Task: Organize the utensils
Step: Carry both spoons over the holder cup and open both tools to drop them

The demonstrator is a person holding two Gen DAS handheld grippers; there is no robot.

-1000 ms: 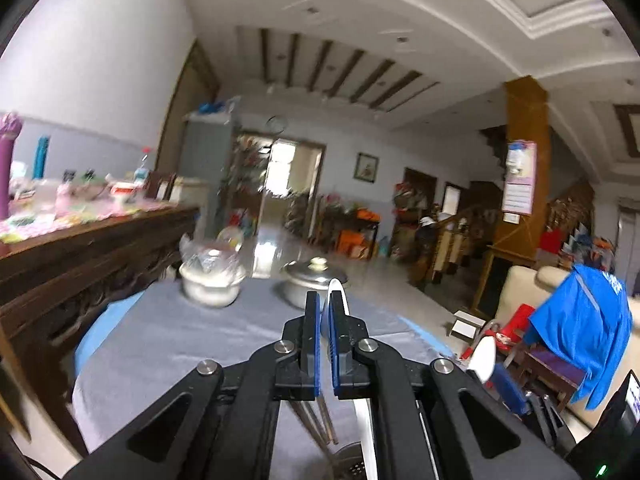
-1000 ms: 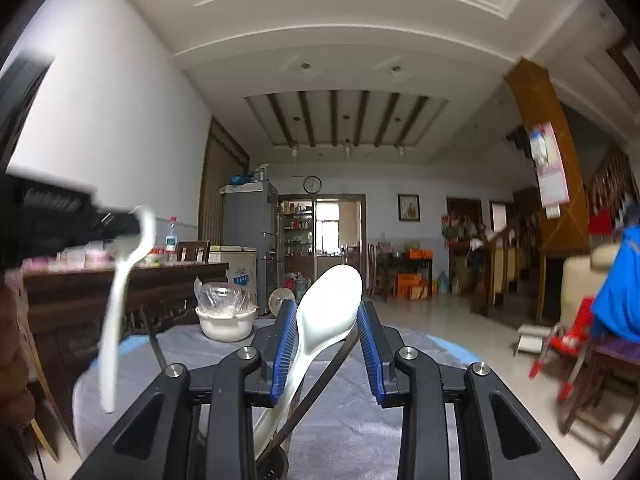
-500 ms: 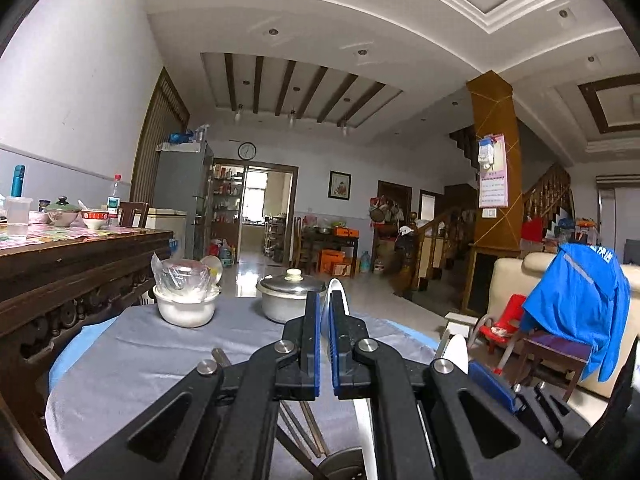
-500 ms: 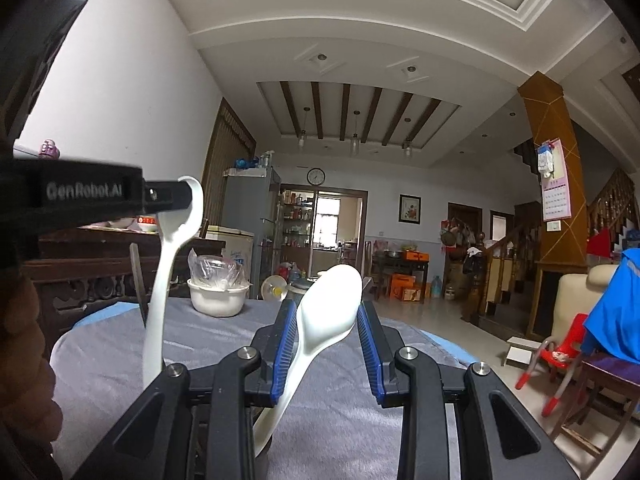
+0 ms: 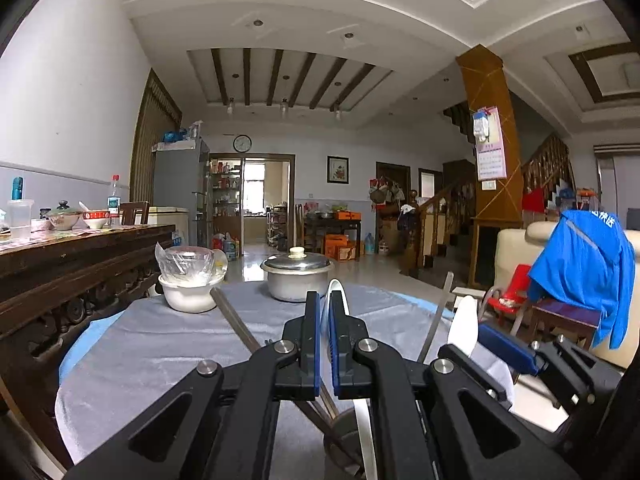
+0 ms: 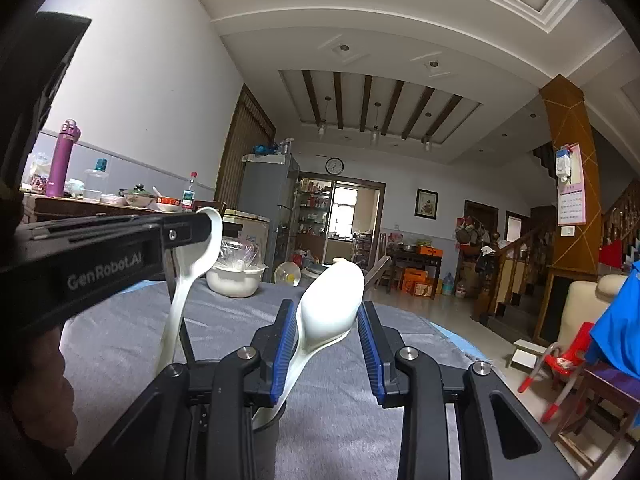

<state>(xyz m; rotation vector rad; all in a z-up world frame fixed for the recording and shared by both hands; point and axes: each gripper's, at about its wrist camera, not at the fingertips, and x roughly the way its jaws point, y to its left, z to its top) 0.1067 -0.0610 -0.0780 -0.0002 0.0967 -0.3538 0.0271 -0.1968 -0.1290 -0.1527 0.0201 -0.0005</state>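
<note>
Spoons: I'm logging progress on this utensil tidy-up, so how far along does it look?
Done: dark chopsticks already lean in the holder cup. In hand: the left gripper is shut on one white spoon, the right gripper on the other spoon, both handles reaching down to the cup. Left: letting both go so they rest inside. No loose utensils show on the grey cloth.

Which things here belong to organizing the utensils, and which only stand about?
Job:
- white spoon in right gripper
- second white spoon in left gripper
- dark holder with chopsticks

Standing about:
- covered white bowl
- lidded metal pot
- blue jacket
</note>
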